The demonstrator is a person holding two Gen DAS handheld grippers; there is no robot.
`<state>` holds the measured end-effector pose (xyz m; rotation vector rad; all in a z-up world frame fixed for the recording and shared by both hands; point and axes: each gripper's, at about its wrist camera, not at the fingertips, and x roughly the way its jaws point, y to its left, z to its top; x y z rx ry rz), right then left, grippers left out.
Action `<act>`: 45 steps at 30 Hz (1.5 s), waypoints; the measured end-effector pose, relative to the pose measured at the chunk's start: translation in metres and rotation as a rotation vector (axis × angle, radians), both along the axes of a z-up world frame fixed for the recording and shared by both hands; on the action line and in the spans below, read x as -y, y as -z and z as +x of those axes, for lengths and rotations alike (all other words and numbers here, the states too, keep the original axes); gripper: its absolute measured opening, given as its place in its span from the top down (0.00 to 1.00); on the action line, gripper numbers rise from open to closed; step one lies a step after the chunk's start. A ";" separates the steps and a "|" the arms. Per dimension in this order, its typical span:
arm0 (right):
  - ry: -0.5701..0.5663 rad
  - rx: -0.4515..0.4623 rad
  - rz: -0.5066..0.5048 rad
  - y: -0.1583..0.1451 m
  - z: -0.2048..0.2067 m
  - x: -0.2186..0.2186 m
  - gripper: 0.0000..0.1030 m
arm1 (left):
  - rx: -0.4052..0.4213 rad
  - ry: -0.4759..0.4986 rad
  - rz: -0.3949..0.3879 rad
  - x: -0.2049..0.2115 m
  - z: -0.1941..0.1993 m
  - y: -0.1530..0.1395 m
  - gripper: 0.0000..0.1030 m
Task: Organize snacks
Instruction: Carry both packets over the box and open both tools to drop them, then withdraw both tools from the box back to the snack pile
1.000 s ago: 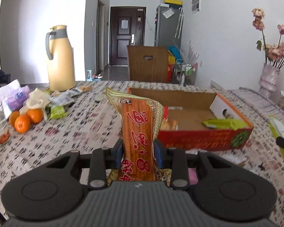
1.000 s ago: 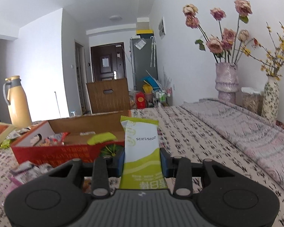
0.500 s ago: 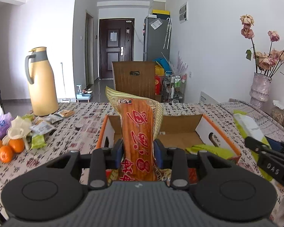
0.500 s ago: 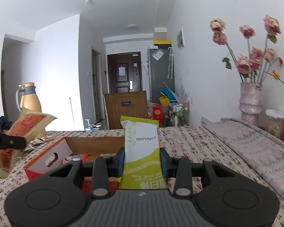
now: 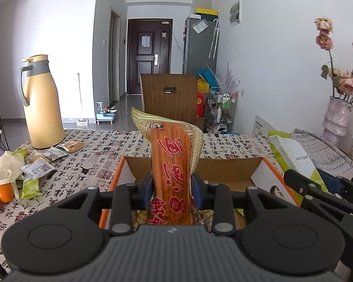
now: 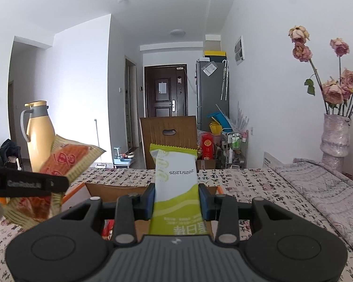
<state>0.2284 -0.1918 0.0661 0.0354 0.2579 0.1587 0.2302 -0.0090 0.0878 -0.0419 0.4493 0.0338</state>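
Calligraphy-print cloth covers our tabletop (image 5: 101,155), where the cardboard box (image 5: 256,164) waits. Our left claw (image 5: 171,188) clamps an orange snack pack (image 5: 171,164), our right claw (image 6: 176,197) a green-and-white bar (image 6: 176,178) (both above the box). Loose packets (image 5: 37,169) beside the thermos (image 5: 41,103) remain unsorted.

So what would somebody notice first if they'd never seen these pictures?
Probably the orange snack packet with red writing, standing upright in the left gripper right in the middle of its view, above the open cardboard box. Next, the green and white packet clamped in the right gripper. Then the tall yellow jug at the table's far left.
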 end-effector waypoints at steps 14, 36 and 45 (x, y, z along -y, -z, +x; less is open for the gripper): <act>-0.007 -0.081 0.005 0.031 0.034 -0.002 0.65 | -0.081 -0.005 -0.009 -0.012 0.036 0.039 0.67; 0.066 -0.098 0.053 0.033 0.034 0.015 0.00 | -0.027 -0.080 -0.014 -0.016 0.021 0.030 0.00; 0.062 -0.097 0.055 0.032 0.033 0.016 0.00 | -0.031 -0.076 -0.017 -0.015 0.020 0.031 0.00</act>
